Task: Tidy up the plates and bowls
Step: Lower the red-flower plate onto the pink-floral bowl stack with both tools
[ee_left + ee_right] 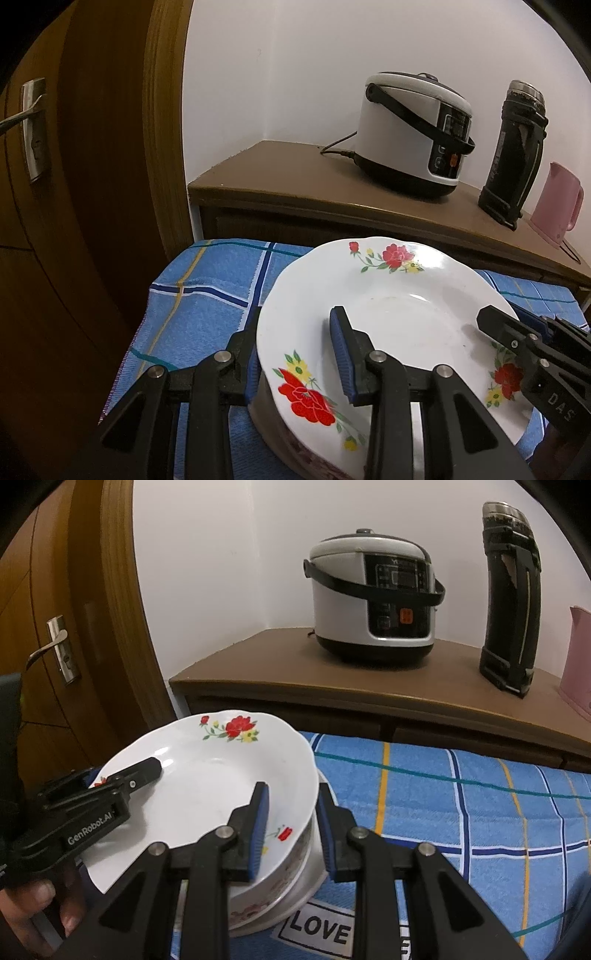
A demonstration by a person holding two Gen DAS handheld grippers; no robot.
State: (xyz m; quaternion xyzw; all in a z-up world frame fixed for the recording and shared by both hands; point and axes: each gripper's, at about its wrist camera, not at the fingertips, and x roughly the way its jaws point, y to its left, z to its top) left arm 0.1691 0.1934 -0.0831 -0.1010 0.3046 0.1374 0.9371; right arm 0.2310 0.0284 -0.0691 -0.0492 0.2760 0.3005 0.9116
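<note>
While a flowered plate (pixel 391 332) is held over a stack of dishes (pixel 291 882) on a blue checked cloth (pixel 461 812) printed "LOVE", its rim is clamped on 2 opposite sides: by the left gripper (pixel 295 354), marked "GenRobot.AI", and by the right gripper (pixel 291 823), lettered "DAS". Behind, a rice cooker (pixel 373 594) is seen on a cabinet (pixel 280 672).

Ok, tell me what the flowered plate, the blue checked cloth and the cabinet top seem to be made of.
Flowered plate: likely glazed ceramic or porcelain; glossy white with sharp light reflections and printed red flowers, though melamine can't be excluded.
Blue checked cloth: woven terry-like fabric, matt and fuzzy, with a frayed edge.
Cabinet top: wood or wood-look laminate; smooth brown with a dull sheen.
</note>
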